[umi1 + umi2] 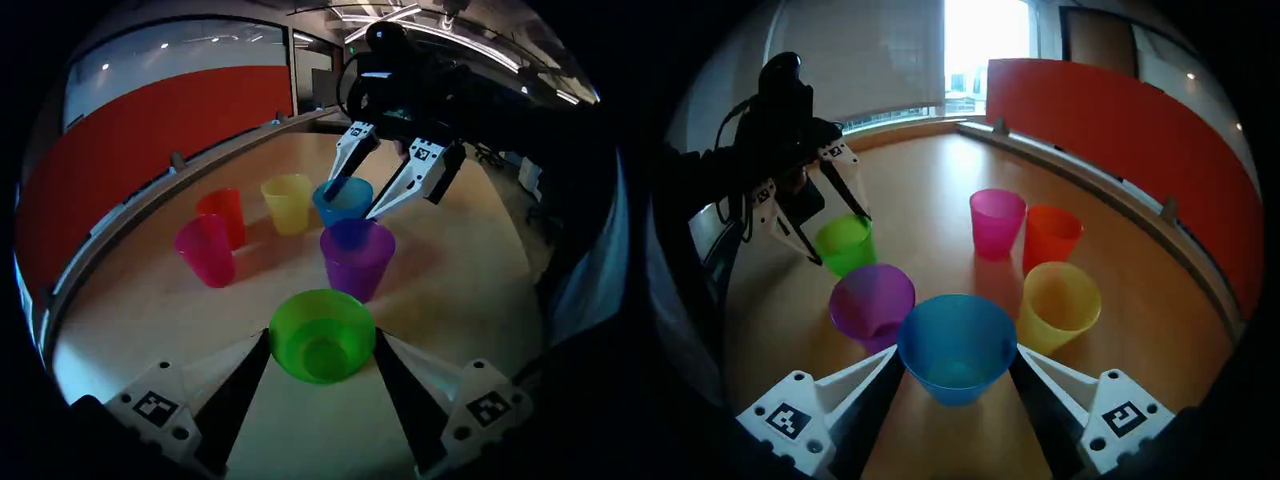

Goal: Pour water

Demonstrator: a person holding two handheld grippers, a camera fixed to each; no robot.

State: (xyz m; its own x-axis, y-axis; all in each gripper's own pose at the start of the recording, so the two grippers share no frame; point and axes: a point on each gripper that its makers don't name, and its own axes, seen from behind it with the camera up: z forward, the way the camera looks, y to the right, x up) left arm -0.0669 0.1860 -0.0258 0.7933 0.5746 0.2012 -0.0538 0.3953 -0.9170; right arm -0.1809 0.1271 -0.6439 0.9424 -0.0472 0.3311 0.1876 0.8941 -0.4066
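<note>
Although the edges of the room are lost in shadow, a broad wooden table (144,320) can be made out, with six coloured cups clustered on it. A long red panel (160,136) is seen along one side of the table, its ends cut off.

The left gripper (322,340) is seen from its own view with its jaws drawn partway in, both fingers pressed against the sides of the green cup (322,356). The cup's base is hidden below its rim, so it cannot be told whether the cup is lifted or resting on the wood. The right gripper (957,356) is likewise drawn partway in, and the blue cup (957,328) is clamped between its fingers.

Seen from the opposite view, the body of each gripper is reduced to a dark mass, and the hand holding it cannot be made out.

The purple cup (872,300) is placed between the green and blue cups, just beside the blue one. The yellow cup (1058,304) is set just beside the blue cup on its other side. The orange cup (1050,236) and the pink cup (997,220) are placed side by side beyond it.

Whether any cup holds water cannot be told.
</note>
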